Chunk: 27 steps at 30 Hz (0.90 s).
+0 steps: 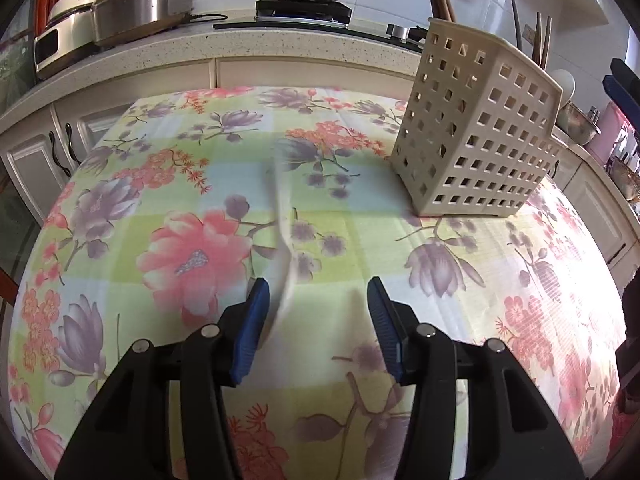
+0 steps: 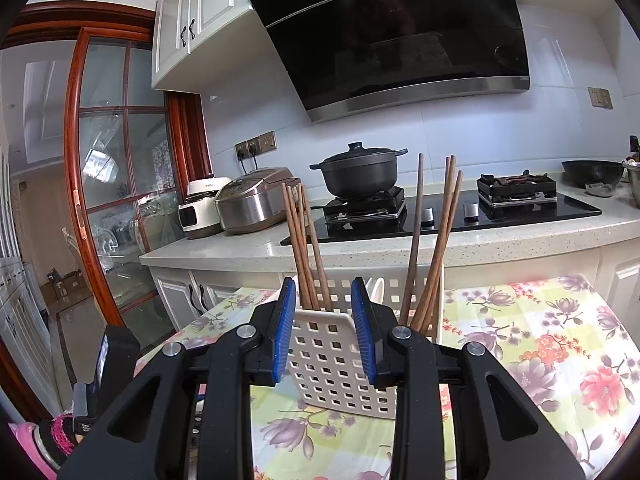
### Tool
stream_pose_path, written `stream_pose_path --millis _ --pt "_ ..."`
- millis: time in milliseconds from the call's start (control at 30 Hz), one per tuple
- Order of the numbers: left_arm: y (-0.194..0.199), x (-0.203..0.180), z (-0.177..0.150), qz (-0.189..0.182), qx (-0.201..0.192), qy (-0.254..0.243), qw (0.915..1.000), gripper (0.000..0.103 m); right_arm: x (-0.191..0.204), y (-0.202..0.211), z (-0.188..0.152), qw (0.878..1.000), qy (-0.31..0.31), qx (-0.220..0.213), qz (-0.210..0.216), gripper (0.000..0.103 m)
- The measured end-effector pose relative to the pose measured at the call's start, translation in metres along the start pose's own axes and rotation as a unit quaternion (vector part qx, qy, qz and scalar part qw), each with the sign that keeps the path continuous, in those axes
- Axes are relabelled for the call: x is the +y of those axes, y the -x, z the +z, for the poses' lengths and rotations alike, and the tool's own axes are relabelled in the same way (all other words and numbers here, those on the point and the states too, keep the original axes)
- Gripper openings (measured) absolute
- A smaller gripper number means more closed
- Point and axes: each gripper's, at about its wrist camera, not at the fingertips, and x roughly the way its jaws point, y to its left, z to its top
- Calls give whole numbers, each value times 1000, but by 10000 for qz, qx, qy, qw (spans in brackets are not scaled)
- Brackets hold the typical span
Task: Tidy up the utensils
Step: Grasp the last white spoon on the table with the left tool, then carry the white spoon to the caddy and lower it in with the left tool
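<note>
Left wrist view shows our left gripper (image 1: 318, 300) open around a blurred white utensil (image 1: 282, 248); we should close squarely on it while the right gripper (image 2: 324, 316), also open, straddles the holder (image 2: 332, 356) wall.

Daylight, bright, entering from the right of the utensil basket (image 1: 476, 128). Floral cloth on the surface (image 1: 560, 300) washes out to white glare there. The basket casts a soft shadow toward its left. A pale spoon (image 1: 282, 240) is smeared by motion blur. Heavy fisheye bending, dark vignette at the corners. Range hood (image 2: 392, 32) shows glossy reflections; glass door (image 2: 116, 168) glints. Rest is sharp.
</note>
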Motion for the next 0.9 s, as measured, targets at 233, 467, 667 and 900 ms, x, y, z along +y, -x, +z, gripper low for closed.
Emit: stream_pose_path --millis 233,467,667,900 --pt "2 -7 0 62 -84 -180 9998 6 6 4 -4 10000 21 29 47 30" --pt "27 -21 3 1 -438 -354 9984 5 6 12 -4 10000 -7 9 59 30" --pt "69 -41 17 -184 -865 -563 9945 5 4 19 -9 10000 -22 89 -16 30" --pt "115 -73 31 -313 -1427 -790 9861 5 -1 30 -6 9999 -144 49 -62 30"
